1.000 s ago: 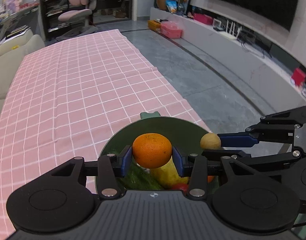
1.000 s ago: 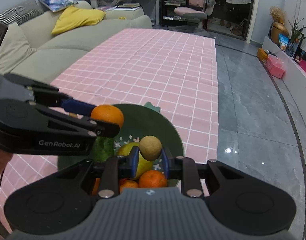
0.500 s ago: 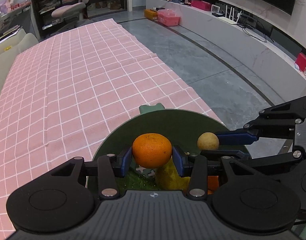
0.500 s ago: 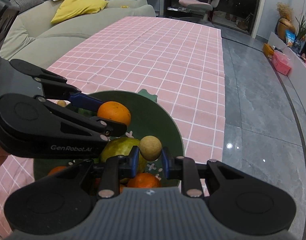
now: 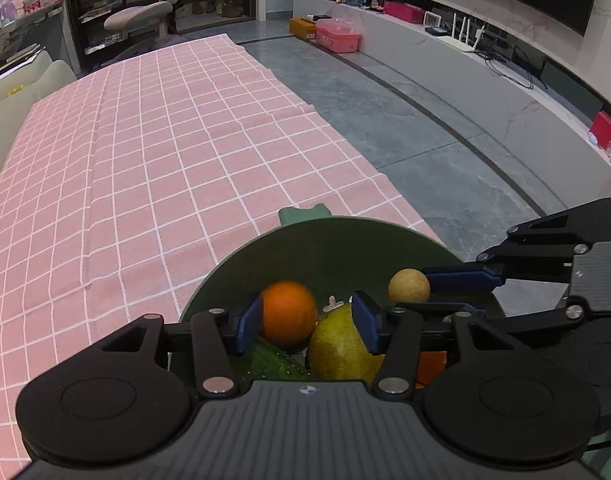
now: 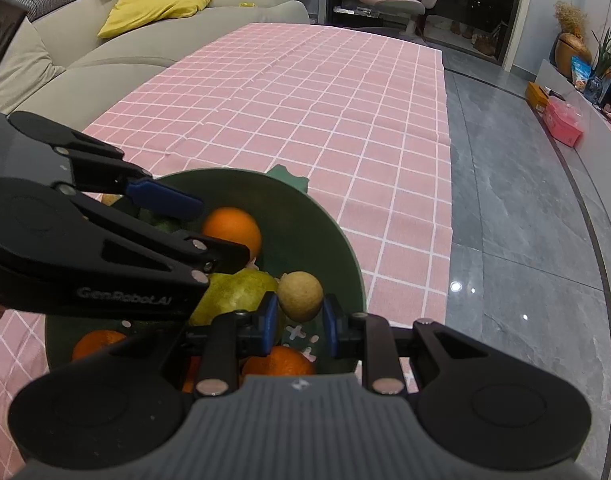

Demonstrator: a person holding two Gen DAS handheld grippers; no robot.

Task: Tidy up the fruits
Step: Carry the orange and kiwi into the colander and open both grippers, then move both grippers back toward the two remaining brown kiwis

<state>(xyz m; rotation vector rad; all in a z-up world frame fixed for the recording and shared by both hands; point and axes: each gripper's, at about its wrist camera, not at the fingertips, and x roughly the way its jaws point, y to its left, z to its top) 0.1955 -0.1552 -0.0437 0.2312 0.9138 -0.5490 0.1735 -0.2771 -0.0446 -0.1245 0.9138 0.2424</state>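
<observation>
Orange dropping in, small fruit next

Left gripper jaws are opening, the orange leaving them over the green bowl; right gripper clamps the small tan fruit, due for release.

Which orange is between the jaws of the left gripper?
The orange at the back of the green bowl, beside the yellow-green pear. It sits between the left gripper's opening jaws; the other oranges lie low at the bowl's near side, like one.

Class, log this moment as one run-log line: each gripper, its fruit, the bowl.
left gripper: opening, orange between jaws | right gripper: shut on small tan fruit | green bowl: under both, holds fruit
</observation>
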